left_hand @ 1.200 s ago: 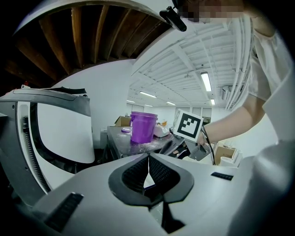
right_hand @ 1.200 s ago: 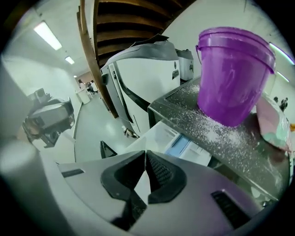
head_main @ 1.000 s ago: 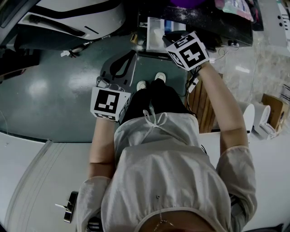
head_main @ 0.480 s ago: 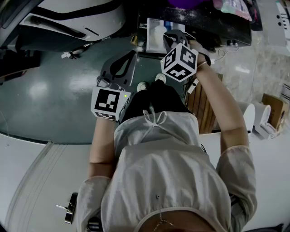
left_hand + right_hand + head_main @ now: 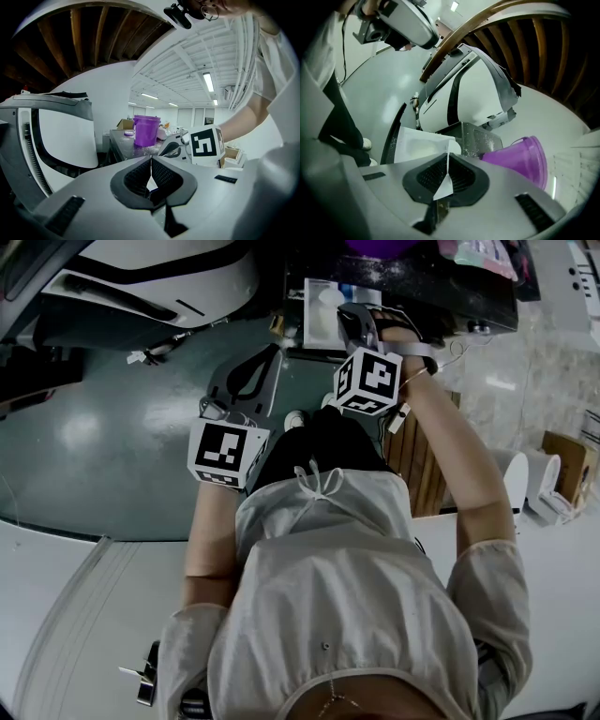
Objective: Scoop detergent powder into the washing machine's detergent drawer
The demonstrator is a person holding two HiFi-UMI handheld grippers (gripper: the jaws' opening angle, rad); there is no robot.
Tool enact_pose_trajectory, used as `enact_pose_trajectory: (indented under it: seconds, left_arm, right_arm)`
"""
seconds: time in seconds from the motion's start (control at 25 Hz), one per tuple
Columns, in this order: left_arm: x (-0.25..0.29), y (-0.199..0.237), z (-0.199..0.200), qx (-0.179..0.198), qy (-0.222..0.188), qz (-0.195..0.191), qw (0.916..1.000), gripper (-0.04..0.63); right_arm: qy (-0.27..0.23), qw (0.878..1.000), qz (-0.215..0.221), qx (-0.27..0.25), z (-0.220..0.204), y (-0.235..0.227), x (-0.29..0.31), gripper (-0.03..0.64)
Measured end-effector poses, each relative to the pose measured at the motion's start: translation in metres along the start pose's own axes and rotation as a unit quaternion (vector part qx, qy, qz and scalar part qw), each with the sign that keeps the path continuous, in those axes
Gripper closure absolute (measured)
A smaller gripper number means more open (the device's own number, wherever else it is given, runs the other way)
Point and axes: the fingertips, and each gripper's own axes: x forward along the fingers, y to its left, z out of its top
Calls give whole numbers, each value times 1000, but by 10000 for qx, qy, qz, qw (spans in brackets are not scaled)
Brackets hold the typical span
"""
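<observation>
The white detergent drawer (image 5: 317, 307) stands pulled out of a dark, powder-dusted machine top (image 5: 427, 282). My right gripper (image 5: 354, 322) hovers over the drawer's right side, rolled over. In the right gripper view the drawer (image 5: 416, 143) holds pale powder, and the right gripper (image 5: 448, 161) is shut on a thin white piece, apparently the scoop (image 5: 451, 146), seen edge-on. A purple bucket (image 5: 520, 157) stands behind the drawer. My left gripper (image 5: 251, 381) hangs lower left over the grey floor, and in its own view the left gripper (image 5: 151, 164) is shut with nothing in it.
A white rounded machine body (image 5: 159, 273) with a dark band fills the far left. A wooden slatted panel (image 5: 424, 456) and a cardboard box (image 5: 564, 465) stand right of the person. The person's shoes (image 5: 311, 407) are just below the drawer.
My right gripper has rolled over above the drawer, and its marker cube has dropped back toward the person. The left gripper has stayed still.
</observation>
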Motion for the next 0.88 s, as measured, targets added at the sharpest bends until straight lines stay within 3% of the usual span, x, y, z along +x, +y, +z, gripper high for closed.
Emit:
enact_pose_trajectory:
  seconds: [0.2, 0.32, 0.4, 0.68, 0.88]
  left_arm:
    - [-3, 0, 2, 48, -17, -48, 10000, 574]
    - [-4, 1, 1, 55, -16, -65, 10000, 574]
    - [-4, 1, 0, 54, -24, -77, 10000, 574]
    - [-8, 0, 1, 79, -26, -103, 9999, 574]
    - [-10, 0, 5, 87, -70, -102, 9999, 574]
  right_arm:
    - [-106, 9952, -646, -723, 9, -9, -7, 603]
    - [52, 9823, -1104, -1509, 10, -12, -11, 603]
    - [146, 9763, -1276, -1742, 9, -11, -12, 603]
    - [223, 9746, -1575, -1577, 7, -18, -19, 603]
    - [113, 9831, -1468, -1085, 9, -24, -29, 603]
